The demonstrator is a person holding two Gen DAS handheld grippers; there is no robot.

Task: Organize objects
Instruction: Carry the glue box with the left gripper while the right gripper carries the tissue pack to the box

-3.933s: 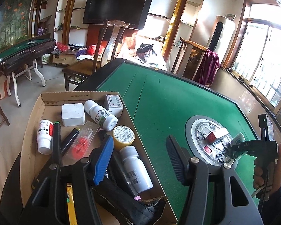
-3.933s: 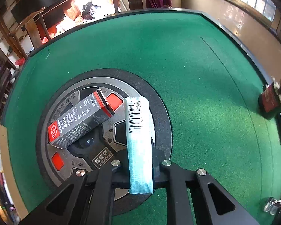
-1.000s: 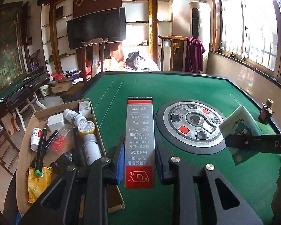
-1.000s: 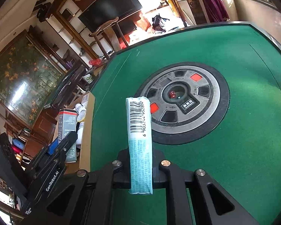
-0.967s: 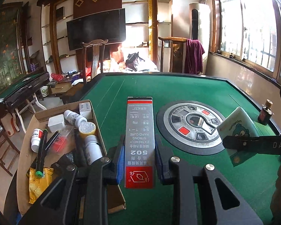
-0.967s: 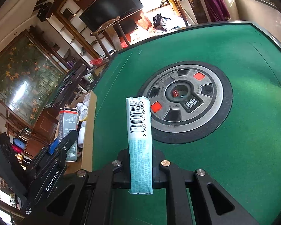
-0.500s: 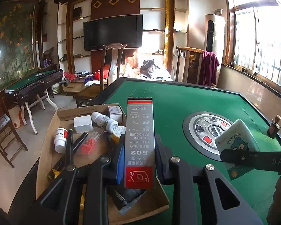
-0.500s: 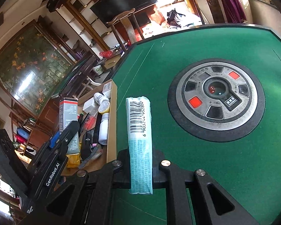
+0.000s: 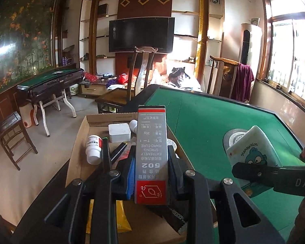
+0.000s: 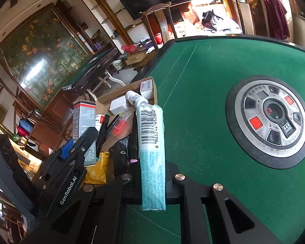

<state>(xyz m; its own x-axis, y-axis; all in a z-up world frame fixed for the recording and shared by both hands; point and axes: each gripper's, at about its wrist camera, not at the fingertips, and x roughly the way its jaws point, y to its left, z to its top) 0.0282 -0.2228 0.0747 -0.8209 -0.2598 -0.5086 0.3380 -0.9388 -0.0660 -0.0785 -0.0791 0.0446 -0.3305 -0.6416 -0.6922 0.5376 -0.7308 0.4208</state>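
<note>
My left gripper (image 9: 151,170) is clamped on a grey and red glue box (image 9: 151,154), held upright over the cardboard box (image 9: 79,142) at the table's edge. My right gripper (image 10: 150,174) is squeezed tight on a pale blue tissue pack (image 10: 151,152) (barcode side up), above the green table (image 10: 203,81) just beside that cardboard box. White bottles (image 9: 94,148) and pens lie inside it.
</note>
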